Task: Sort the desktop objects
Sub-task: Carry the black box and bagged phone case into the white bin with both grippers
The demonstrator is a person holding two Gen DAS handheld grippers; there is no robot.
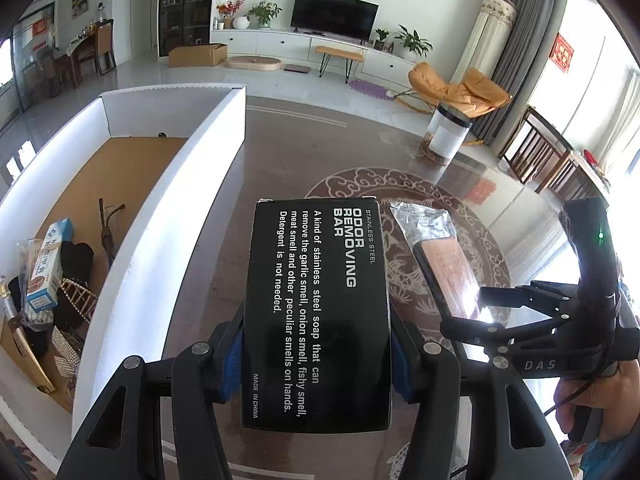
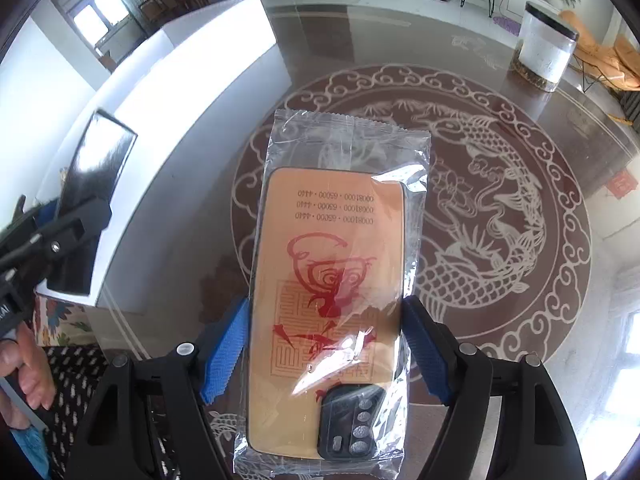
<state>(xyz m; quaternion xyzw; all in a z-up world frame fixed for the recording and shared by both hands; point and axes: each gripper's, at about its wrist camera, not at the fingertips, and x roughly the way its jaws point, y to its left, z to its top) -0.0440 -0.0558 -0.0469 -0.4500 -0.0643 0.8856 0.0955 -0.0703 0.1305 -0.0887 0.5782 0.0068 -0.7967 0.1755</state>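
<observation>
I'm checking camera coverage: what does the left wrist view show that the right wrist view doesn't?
Left wrist only: the white bin's sorted contents and the soap box's label.
Right wrist only: the phone case's printed face, lying between the right gripper's open pads.
Both: box in the left gripper, bagged case, bin, jar, patterned table.

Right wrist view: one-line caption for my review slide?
Right gripper straddles a bagged phone case on the glass table.
</observation>
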